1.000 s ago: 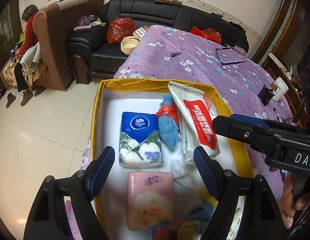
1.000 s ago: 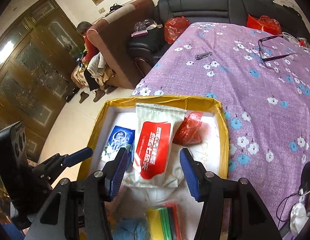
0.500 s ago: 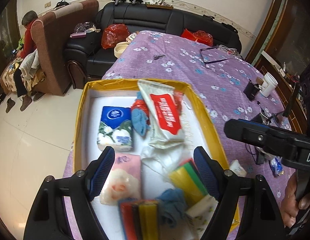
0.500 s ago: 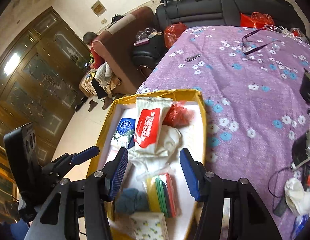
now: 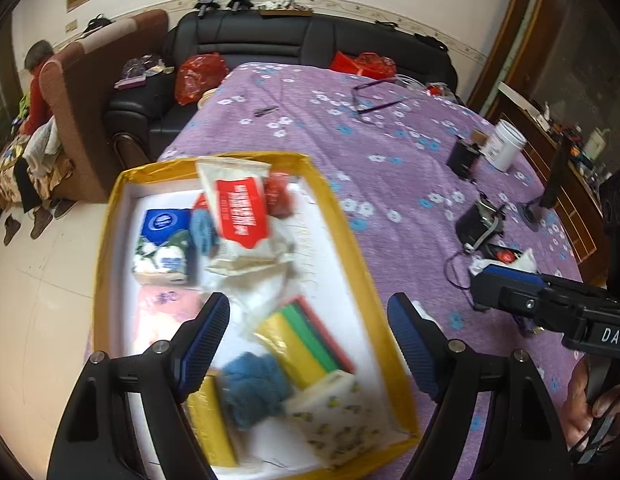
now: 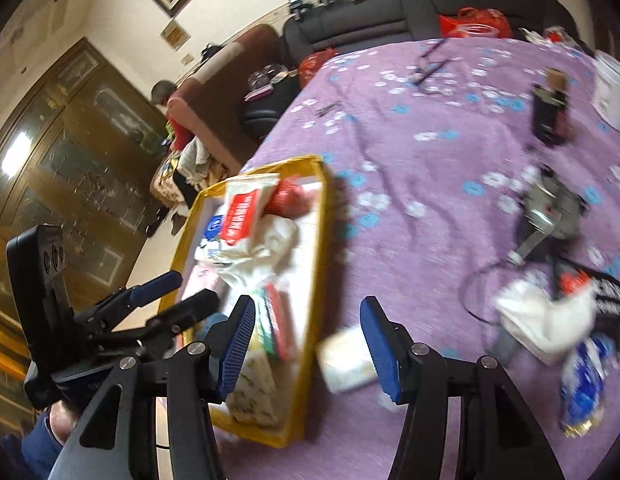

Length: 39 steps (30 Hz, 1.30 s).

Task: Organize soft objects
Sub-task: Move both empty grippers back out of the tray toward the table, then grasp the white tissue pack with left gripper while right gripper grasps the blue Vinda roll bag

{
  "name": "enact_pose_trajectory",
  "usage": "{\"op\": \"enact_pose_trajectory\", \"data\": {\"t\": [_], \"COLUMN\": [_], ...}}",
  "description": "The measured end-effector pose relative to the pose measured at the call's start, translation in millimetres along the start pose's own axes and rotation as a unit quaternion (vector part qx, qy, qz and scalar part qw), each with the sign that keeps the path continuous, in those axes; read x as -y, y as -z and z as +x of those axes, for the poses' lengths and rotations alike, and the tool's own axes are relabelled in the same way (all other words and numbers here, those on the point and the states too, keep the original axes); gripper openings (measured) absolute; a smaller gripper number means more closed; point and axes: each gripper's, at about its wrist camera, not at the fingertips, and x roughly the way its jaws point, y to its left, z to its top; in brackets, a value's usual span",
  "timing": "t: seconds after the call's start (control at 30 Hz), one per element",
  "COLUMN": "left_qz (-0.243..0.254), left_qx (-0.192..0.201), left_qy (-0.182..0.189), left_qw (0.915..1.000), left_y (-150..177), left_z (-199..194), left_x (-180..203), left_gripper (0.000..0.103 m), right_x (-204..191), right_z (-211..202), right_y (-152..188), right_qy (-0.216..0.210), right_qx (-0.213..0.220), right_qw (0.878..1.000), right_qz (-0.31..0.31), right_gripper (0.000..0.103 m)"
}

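Hovering over the yellow-rimmed box (image 5: 341,216), both tools are empty w/ jaws apart: left tool (image 5: 308,344) hangs above the box's near end, right tool (image 6: 306,344) sits over the box's right wall and the purple flowered surface (image 6: 429,168) beside it. Nothing is between either pair of pads.

Step in hand, as a guess: between picks, scanning for the next soft thing still outside the box. Best candidate is the small pale tissue pack (image 6: 347,364) lying on the cloth just beside the box wall, right by the right tool's fingertips. Next move prob. calls for lowering the right tool, straddling the pack w/ both pads, closing gently (it'll squash), then lifting over the wall into a bare white patch.

Count inside the box, blur permitting:
- 1 white pouch w/ red label (image 5: 240,208)
- 1 blue tissue pack (image 5: 162,240)
- 1 pink tissue pack (image 5: 166,312)
- 1 red crumpled bag (image 5: 280,196)
- 2 blue fuzzy cloths, one near (image 5: 254,388), one by the pouch (image 5: 202,232)
- 1 striped sponge stack (image 5: 306,344)
- 1 patterned tissue pack (image 5: 337,408)
- 1 yellow item at the near edge, partly hidden, approx.

Outside: 1 pale pack, plus a crumpled white wrapper (image 6: 545,320) well apart to the right; whether that counts as soft goods can't be told.
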Motion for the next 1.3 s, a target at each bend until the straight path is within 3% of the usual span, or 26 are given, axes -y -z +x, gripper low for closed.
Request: {"op": "enact_pose_trajectory", "data": {"t": [0.4,0.6,0.7,0.83,0.93,1.13,1.23,1.3], "left_qz": [0.075,0.142,0.188,0.204,0.201,0.200,0.192,0.188], "left_qx": [-0.037,-0.085,-0.104,-0.159,-0.180,-0.245,-0.258,-0.251], "left_qy": [0.040,0.047,0.037,0.020,0.012,0.089,0.196,0.223], "left_qw": [0.9957,0.9851,0.9760,0.9658,0.9629,0.9446,0.9266,0.9232], "left_y": [7.6,16.1,13.9,10.2,11.1,42.8,61.0,62.0], "left_z": [22.7,52.5,72.1,102.2,114.7,112.8,91.5,78.9], "left_x": [73.3,108.2,123.2,129.7,130.2,150.3,168.3,169.6], "left_gripper": [0.080,0.080,0.080,0.080,0.080,0.080,0.080,0.080], "right_x": [91.0,113.8,119.1,126.7,132.3,138.3,138.0,137.2], "right_z": [-63.1,-78.6,-86.1,-94.1,-98.0,-100.5,-99.7,-99.8], "right_y": [40.2,52.7,54.6,58.7,62.2,63.8,63.4,62.9], "right_qy": [0.040,0.044,0.045,0.049,0.051,0.053,0.052,0.053], "right_qx": [0.039,0.043,0.048,0.054,0.057,0.057,0.057,0.057], "right_qw": [0.993,0.989,0.989,0.988,0.986,0.985,0.985,0.986], "right_qz": [0.108,0.131,0.133,0.139,0.147,0.153,0.151,0.148], "right_gripper": [0.059,0.059,0.059,0.059,0.059,0.059,0.059,0.059]}}
